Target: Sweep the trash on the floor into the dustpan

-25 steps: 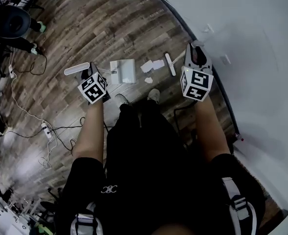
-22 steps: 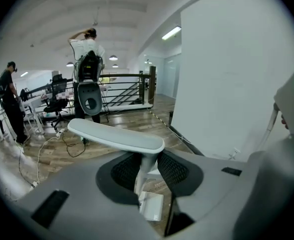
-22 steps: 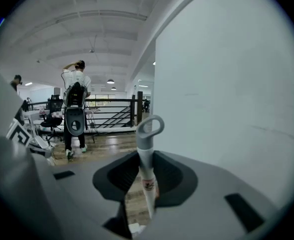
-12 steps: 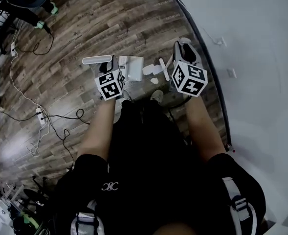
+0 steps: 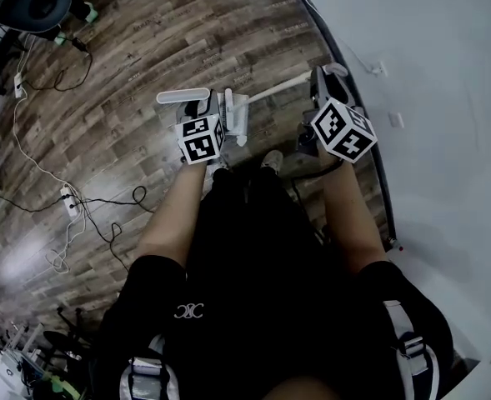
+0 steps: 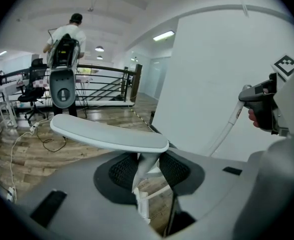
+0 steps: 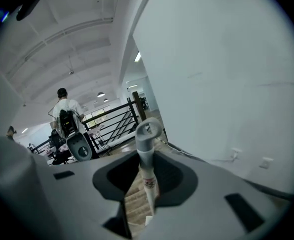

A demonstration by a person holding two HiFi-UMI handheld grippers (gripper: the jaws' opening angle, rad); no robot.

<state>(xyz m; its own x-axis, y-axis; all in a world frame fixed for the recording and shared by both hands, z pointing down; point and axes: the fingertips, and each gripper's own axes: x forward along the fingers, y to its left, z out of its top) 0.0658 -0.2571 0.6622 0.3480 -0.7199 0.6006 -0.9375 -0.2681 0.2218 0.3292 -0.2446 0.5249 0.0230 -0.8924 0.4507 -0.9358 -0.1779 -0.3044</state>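
White plastic dustpan (image 5: 233, 117) with a long flat grip is hanging on edge just ahead of the person's pale shoes (image 5: 268, 158), above the brown wood-plank floor (image 5: 137, 48); whether its lip is touching the boards cannot be told. The left gripper (image 6: 147, 170) is clamping the narrow neck of the dustpan. Its jaws are pressing in on the neck from both sides, and the broad flat grip (image 6: 109, 133) is lying crosswise just beyond them.

The right gripper (image 7: 147, 176) is squeezing a slim white broom stick (image 7: 148, 161), with both jaws closed tight against it. The stick's grey loop end (image 7: 149, 128) is poking out past them. In the head view the stick is slanting from this gripper leftward toward the dustpan (its brush end cannot be made out, and the trash is too small to pick out). The two grippers are hanging near each other, left over the floor, right close beside the plain white wall (image 5: 445, 98).

Off to the left, a white power strip (image 5: 66, 197) is lying among dark cables. Far behind, a person in a white shirt (image 6: 67, 31) is standing by a black railing (image 6: 107, 84).
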